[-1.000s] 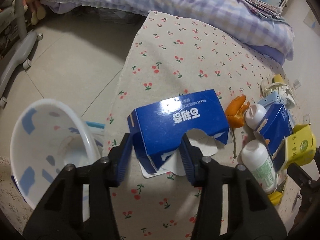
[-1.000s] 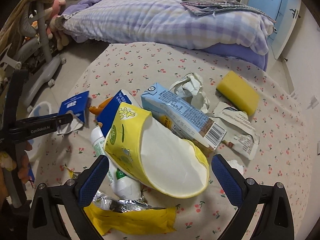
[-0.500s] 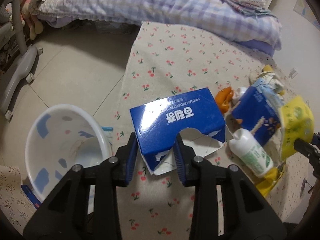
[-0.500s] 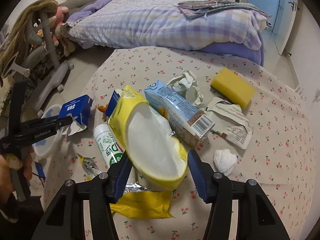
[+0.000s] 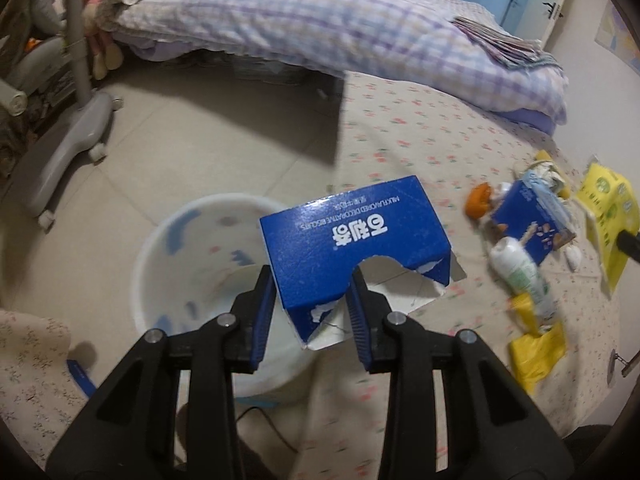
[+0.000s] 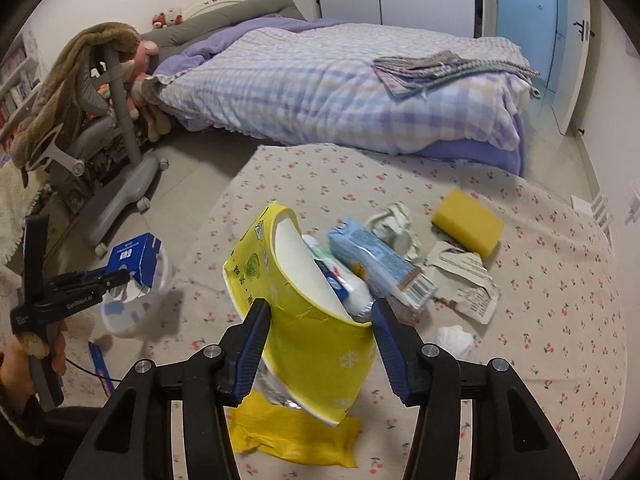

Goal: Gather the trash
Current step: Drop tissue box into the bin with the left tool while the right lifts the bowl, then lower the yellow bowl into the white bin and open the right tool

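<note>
My left gripper (image 5: 311, 280) is shut on a torn blue cardboard box (image 5: 352, 240), held off the cherry-print mat (image 5: 420, 152). The box hangs partly over the rim of a white bin (image 5: 192, 248) on the floor to the left. In the right wrist view the same box (image 6: 136, 256) sits above the bin (image 6: 120, 316), with a hand holding that gripper (image 6: 116, 278). My right gripper (image 6: 320, 312) is shut on a squashed yellow paper bowl (image 6: 312, 336), lifted and tilted above the litter. The bowl (image 5: 608, 208) also shows at the right edge of the left wrist view.
On the mat lie a light blue carton (image 6: 376, 264), a yellow sponge (image 6: 468, 224), crumpled paper (image 6: 394, 220), a torn wrapper (image 6: 464, 280), a tissue wad (image 6: 454, 338) and a yellow bag (image 6: 288, 428). A white bottle (image 5: 520, 272) lies beside them. A bed (image 6: 340, 80) and a chair base (image 6: 120, 192) stand behind.
The left gripper closed on the blue box and carried it up and left over the bin. The right gripper's wide jaws closed on the yellow bowl and raised it.
</note>
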Motion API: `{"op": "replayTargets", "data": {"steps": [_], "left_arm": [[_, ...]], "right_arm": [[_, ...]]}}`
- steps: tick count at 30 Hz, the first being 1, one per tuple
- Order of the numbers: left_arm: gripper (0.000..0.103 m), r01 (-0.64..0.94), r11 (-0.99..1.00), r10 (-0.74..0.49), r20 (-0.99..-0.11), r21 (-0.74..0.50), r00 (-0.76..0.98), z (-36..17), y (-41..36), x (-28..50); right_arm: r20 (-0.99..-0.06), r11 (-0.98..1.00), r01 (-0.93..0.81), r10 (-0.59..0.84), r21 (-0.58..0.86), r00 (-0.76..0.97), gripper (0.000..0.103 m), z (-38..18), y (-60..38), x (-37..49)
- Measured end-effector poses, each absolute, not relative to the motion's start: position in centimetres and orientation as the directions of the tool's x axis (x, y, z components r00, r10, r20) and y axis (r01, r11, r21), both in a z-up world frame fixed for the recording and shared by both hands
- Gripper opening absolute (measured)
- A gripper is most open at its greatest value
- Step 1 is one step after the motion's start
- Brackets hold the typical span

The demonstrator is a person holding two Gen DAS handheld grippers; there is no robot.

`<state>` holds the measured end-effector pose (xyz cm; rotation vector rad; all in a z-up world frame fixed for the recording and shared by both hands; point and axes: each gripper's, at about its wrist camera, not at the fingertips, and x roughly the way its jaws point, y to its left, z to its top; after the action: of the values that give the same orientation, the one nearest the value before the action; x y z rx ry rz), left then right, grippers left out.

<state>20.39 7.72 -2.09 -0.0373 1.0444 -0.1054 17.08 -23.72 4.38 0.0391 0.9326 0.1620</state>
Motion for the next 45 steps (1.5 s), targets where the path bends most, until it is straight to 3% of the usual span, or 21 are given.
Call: {"op": "replayTargets", "data": {"steps": [11,13,14,16,25,37,40,43,45], "left_arm": [[0.042,-0.046,0.999,0.003,-0.878,-0.022,0.479,-3.5,14.6,19.4],[0.057,-0.034,0.999,0.000,-0.879,-0.018,0.477,-3.7,14.8,19.5],[0.072,-0.031,0.999,0.006,-0.878,-0.010,0.478,-3.6,15.0,19.6],[0.084,-0.028,1.000,0.022,-0.860,0.009,0.509,-3.2,15.2,19.1],[0.086,-0.078,0.993,0.112,-0.876,0.085,0.469,-3.9,18.6,17.6],[0.091,-0.128,0.987,0.142,-0.880,0.094,0.453,-4.7,21.5,16.2],[0.092,-0.122,0.988,0.140,-0.882,0.094,0.449,-4.8,21.5,15.9],[0.092,-0.116,0.989,0.139,-0.887,0.097,0.441,-5.0,21.5,15.7],[0.092,-0.116,0.989,0.136,-0.887,0.094,0.442,-4.9,21.7,15.5]], "right_arm": [[-0.791,0.962,-0.240,0.244,0.127,0.561,0.054,4.0,-15.2,18.6],[-0.794,0.957,-0.260,0.256,0.128,0.551,0.054,3.6,-13.5,19.0],[-0.795,0.954,-0.269,0.262,0.129,0.547,0.054,3.4,-12.7,19.2],[-0.798,0.950,-0.283,0.272,0.134,0.538,0.054,3.0,-11.4,19.6],[-0.820,0.932,-0.327,0.308,0.158,0.483,0.054,0.4,-5.8,21.8],[-0.833,0.914,-0.364,0.338,0.178,0.439,0.056,-3.0,0.7,23.4],[-0.815,0.904,-0.379,0.365,0.196,0.450,0.060,-3.1,1.5,23.3],[-0.800,0.901,-0.389,0.372,0.191,0.470,0.076,-2.8,1.8,23.0],[-0.800,0.908,-0.379,0.360,0.180,0.481,0.078,-2.5,1.8,22.8]]}}
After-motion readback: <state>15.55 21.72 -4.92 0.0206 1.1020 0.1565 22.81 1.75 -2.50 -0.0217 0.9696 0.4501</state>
